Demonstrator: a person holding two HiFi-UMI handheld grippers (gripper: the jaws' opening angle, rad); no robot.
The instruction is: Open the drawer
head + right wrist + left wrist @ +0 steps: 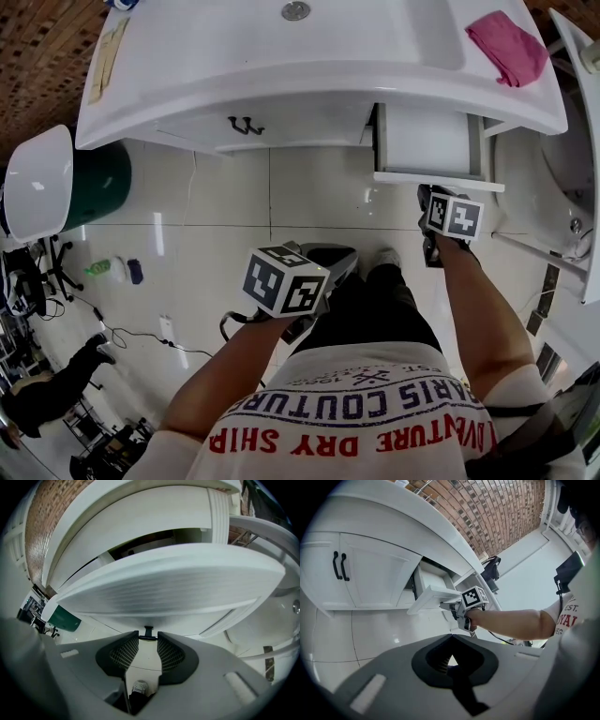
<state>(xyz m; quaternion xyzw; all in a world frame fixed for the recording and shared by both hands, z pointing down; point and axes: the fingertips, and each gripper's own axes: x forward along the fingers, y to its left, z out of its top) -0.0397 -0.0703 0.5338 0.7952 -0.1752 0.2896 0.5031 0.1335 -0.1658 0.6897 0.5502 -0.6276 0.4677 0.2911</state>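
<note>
- Head view: The drawer [427, 141] sat under the front edge of the sink cabinet [309, 80], near its right end. It was already partway out. I think the step in hand was the pull itself, and it looked about half done.
- The right gripper [429, 199] was right at the drawer front, and that arm reached straight out to it.
- The left gripper [328, 262] hung low and close to the person's body, well apart from the cabinet. That arm was bent and had no job here.
- Left gripper view: The left gripper's jaws were closed together with nothing in them. It pointed down and across at the cabinet. From there the drawer stuck out, with the right gripper just under its front.
- Right gripper view: The right gripper's jaws were partway open and pinched the small dark handle [148, 633] under the drawer front. The gripper tipped steeply down, so the floor [140, 663] and a shoe [139, 687] showed between the jaws.
- The next move, I think, called for a straight, level pull back toward the body. The pinch had to be tight, because the handle was tiny and could slip out.
</note>
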